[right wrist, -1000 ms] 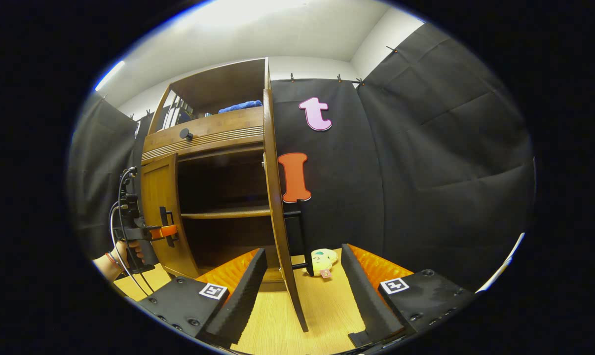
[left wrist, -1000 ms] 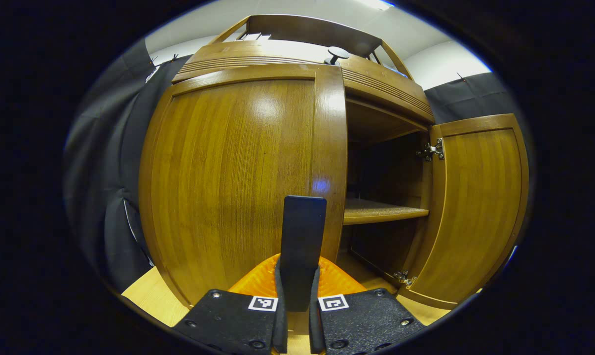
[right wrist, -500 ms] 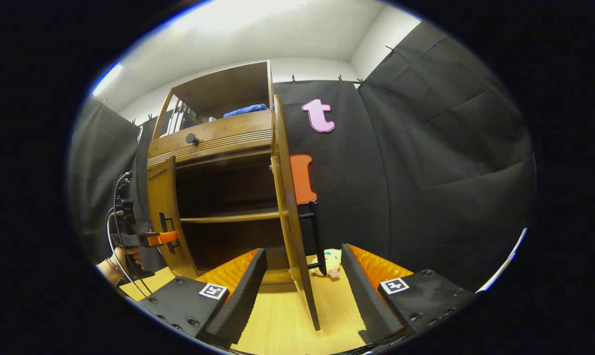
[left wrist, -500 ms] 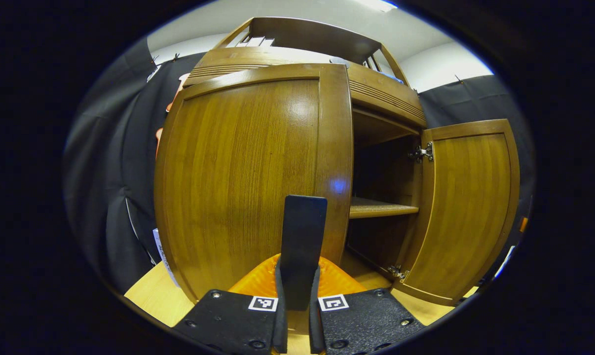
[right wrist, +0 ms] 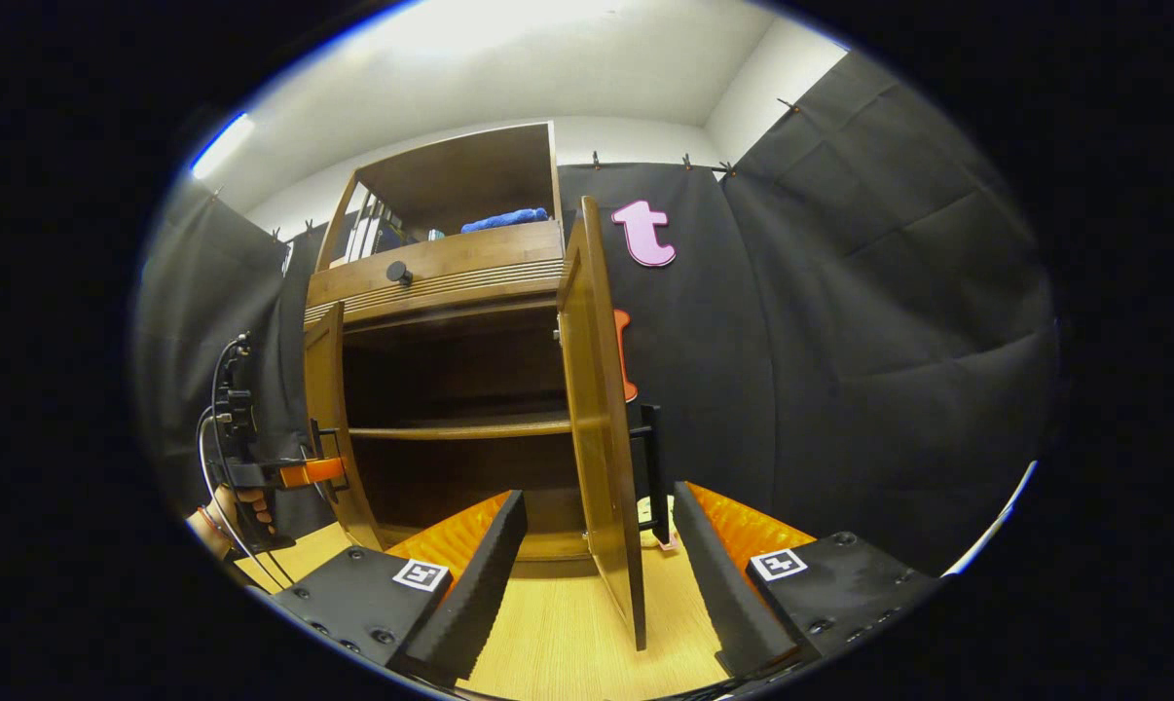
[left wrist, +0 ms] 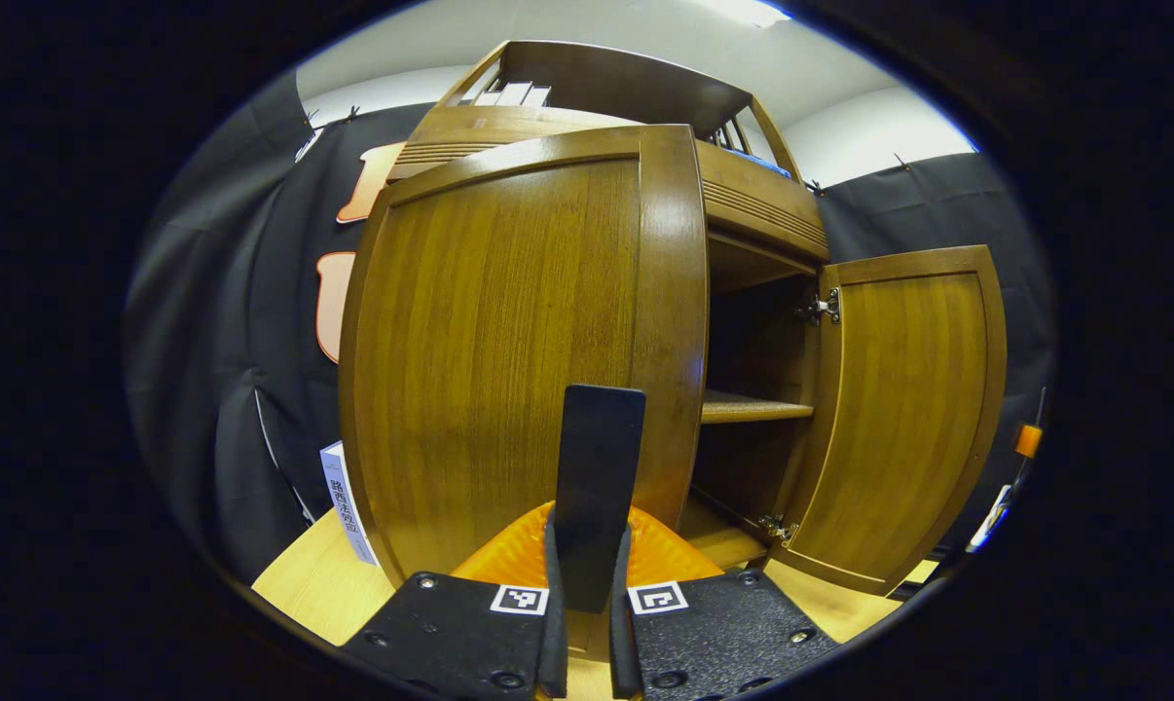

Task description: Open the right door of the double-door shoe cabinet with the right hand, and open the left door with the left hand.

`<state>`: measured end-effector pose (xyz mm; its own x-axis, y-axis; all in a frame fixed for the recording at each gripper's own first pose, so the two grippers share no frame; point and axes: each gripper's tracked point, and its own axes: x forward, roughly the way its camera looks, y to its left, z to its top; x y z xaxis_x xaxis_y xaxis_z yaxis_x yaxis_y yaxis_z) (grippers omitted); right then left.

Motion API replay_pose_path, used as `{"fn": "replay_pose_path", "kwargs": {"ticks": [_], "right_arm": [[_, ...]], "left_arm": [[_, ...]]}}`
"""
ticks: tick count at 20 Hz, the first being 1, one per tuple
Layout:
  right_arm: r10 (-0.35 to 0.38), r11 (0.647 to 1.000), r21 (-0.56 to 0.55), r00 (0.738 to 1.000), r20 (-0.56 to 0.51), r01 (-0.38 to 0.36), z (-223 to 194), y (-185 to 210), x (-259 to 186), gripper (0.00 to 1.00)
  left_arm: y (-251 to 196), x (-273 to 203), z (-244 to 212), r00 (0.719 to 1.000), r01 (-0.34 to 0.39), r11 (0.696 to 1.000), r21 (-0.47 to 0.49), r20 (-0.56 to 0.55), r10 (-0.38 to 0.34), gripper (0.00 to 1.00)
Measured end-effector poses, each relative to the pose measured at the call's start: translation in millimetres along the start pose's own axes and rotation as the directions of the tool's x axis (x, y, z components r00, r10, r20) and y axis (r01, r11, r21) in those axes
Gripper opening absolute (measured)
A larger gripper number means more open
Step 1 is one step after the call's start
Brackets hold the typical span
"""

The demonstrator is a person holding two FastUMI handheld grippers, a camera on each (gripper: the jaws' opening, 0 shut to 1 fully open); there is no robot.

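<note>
The brown wooden shoe cabinet (left wrist: 743, 195) has both doors swung out. My left gripper (left wrist: 587, 550) is shut on the dark vertical bar handle (left wrist: 597, 458) of the left door (left wrist: 499, 341), whose front face is close before me. In the right gripper view that same left gripper (right wrist: 316, 471), held by a hand (right wrist: 246, 506), grips the left door (right wrist: 326, 399). My right gripper (right wrist: 599, 495) is open. The right door (right wrist: 602, 389) stands edge-on between its fingers without touching them, and its black handle (right wrist: 653, 467) is just beyond. That right door (left wrist: 898, 409) hangs wide open.
A bare shelf (right wrist: 460, 428) crosses the dark cabinet interior. A white book (left wrist: 346, 497) leans at the cabinet's left side. A small plush toy (right wrist: 650, 508) lies on the light wooden floor (right wrist: 548, 643) behind the right door. A blue cloth (right wrist: 504, 219) lies on the top shelf.
The left door has swung further outward with my left gripper on its handle. The right door has opened wider, and the plush toy is now mostly hidden behind it.
</note>
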<state>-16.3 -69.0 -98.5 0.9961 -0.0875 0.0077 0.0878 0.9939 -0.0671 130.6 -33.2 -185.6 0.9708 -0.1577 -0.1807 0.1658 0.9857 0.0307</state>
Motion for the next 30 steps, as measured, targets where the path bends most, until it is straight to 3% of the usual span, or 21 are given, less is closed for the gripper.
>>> {"fn": "replay_pose_path", "kwargs": {"ticks": [2,3,4,7,8,9,12,13,16,17,27,28,30], "right_arm": [[0.006,1.0,-0.003,1.0,0.001,-0.006,2.3,5.0,-1.3,0.88],[0.009,1.0,-0.004,1.0,0.004,-0.009,3.6,7.9,-2.4,0.97],[0.013,1.0,-0.006,1.0,0.008,-0.013,5.2,11.5,-2.6,0.88],[0.025,1.0,-0.019,1.0,0.011,-0.025,7.5,21.5,-3.8,0.88],[0.027,0.999,-0.022,1.0,0.009,-0.026,7.5,23.8,-3.7,0.97],[0.029,0.999,-0.021,1.0,0.006,-0.029,6.2,25.9,-3.1,0.88],[0.031,0.999,-0.015,1.0,0.0,-0.031,4.0,27.6,-3.4,0.88],[0.03,0.999,-0.014,1.0,-0.001,-0.03,3.4,28.2,-2.7,0.97],[0.034,0.999,-0.006,0.999,0.0,-0.034,4.2,29.4,-3.4,0.97],[0.036,0.999,-0.002,0.999,0.002,-0.036,4.9,30.3,-3.4,0.88],[0.061,0.998,-0.002,0.998,-0.003,-0.061,2.0,41.6,-4.5,0.88],[0.062,0.998,0.0,0.998,-0.005,-0.062,1.1,42.8,-5.0,0.97],[0.068,0.998,0.004,0.998,-0.004,-0.068,1.0,44.6,-6.5,1.0]], "left_arm": [[5.2,-8.6,0.3,1.0,0.003,1.0,-0.002,0.0,-0.003,0.16],[7.0,-13.6,0.8,1.0,0.004,1.0,0.001,0.001,-0.004,0.16],[9.8,-17.8,0.1,1.0,0.006,1.0,0.001,0.002,-0.006,0.18],[17.7,-29.3,2.0,1.0,0.008,1.0,-0.005,0.002,-0.008,0.17],[20.0,-32.0,1.6,1.0,0.009,1.0,-0.003,0.004,-0.009,0.18],[21.4,-34.8,2.0,1.0,0.009,1.0,-0.003,0.006,-0.009,0.18],[26.9,-40.1,2.2,1.0,0.009,1.0,-0.003,0.012,-0.009,0.17],[28.6,-42.5,2.9,1.0,0.007,1.0,-0.003,0.015,-0.007,0.17],[35.0,-54.9,-0.8,1.0,-0.001,1.0,0.001,0.013,0.001,0.16],[37.6,-58.7,-1.1,1.0,-0.007,1.0,0.002,0.013,0.007,0.16],[77.7,-92.2,1.1,0.997,-0.081,0.996,0.028,0.014,0.081,0.1],[80.8,-92.9,1.0,0.996,-0.087,0.996,0.032,0.013,0.086,0.09],[86.9,-97.5,1.0,0.995,-0.099,0.994,0.041,0.015,0.098,0.08]]}}
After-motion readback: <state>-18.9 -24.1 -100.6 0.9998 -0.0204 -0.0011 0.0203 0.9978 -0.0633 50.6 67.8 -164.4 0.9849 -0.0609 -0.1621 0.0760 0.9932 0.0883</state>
